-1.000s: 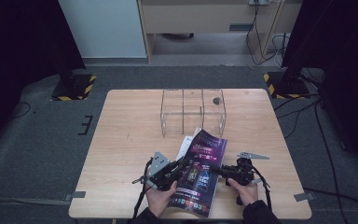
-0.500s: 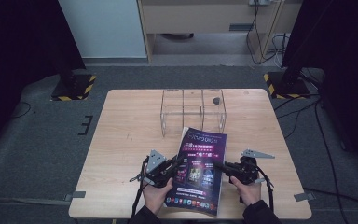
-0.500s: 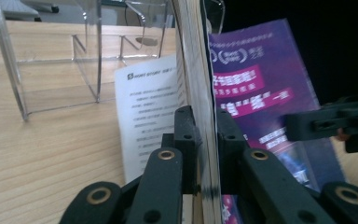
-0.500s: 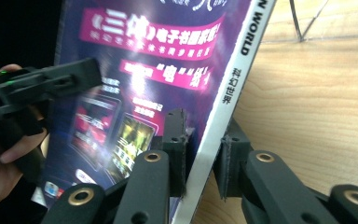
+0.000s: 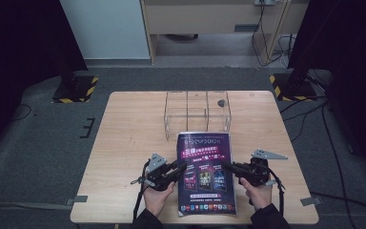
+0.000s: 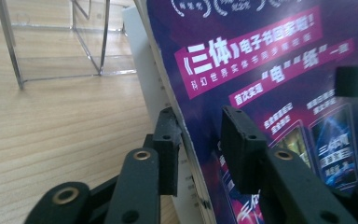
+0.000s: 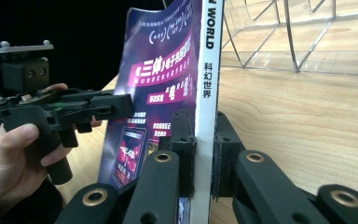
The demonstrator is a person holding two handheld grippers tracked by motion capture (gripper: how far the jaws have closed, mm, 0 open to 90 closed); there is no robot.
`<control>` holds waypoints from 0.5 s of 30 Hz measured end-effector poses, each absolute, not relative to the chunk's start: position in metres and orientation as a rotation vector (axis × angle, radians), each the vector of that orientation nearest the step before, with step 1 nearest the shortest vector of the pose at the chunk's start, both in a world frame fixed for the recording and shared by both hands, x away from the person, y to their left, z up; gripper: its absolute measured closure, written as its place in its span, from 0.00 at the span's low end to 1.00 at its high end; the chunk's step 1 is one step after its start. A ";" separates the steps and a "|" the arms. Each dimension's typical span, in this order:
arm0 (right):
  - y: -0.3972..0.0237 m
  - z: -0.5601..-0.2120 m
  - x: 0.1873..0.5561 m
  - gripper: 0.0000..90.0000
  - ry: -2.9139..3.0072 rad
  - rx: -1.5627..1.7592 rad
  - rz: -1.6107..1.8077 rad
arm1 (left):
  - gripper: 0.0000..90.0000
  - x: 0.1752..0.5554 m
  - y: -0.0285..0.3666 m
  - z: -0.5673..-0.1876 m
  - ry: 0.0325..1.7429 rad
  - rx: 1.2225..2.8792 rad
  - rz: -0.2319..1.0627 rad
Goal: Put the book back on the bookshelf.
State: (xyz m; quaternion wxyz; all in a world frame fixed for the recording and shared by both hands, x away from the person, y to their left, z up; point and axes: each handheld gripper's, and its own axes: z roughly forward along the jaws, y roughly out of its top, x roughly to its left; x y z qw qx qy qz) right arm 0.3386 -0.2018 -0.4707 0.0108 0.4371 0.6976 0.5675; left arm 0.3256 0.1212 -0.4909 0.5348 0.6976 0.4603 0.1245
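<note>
The magazine (image 5: pixel 205 174) lies between the left gripper (image 5: pixel 178 168) and the right gripper (image 5: pixel 228 167), on the table (image 5: pixel 128 143). Beyond both grippers, behind the magazine, stands the clear divided box (image 5: pixel 198 112).
</note>
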 end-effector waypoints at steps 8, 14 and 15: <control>-0.196 -0.459 0.337 0.92 2.194 1.301 1.767 | 0.60 0.328 0.125 -0.497 1.116 1.678 0.293; -0.193 -0.449 0.334 0.92 2.184 1.251 1.752 | 0.44 0.327 0.131 -0.497 1.134 1.671 0.329; -0.193 -0.447 0.334 0.92 2.180 1.245 1.753 | 0.42 0.327 0.133 -0.497 1.135 1.671 0.337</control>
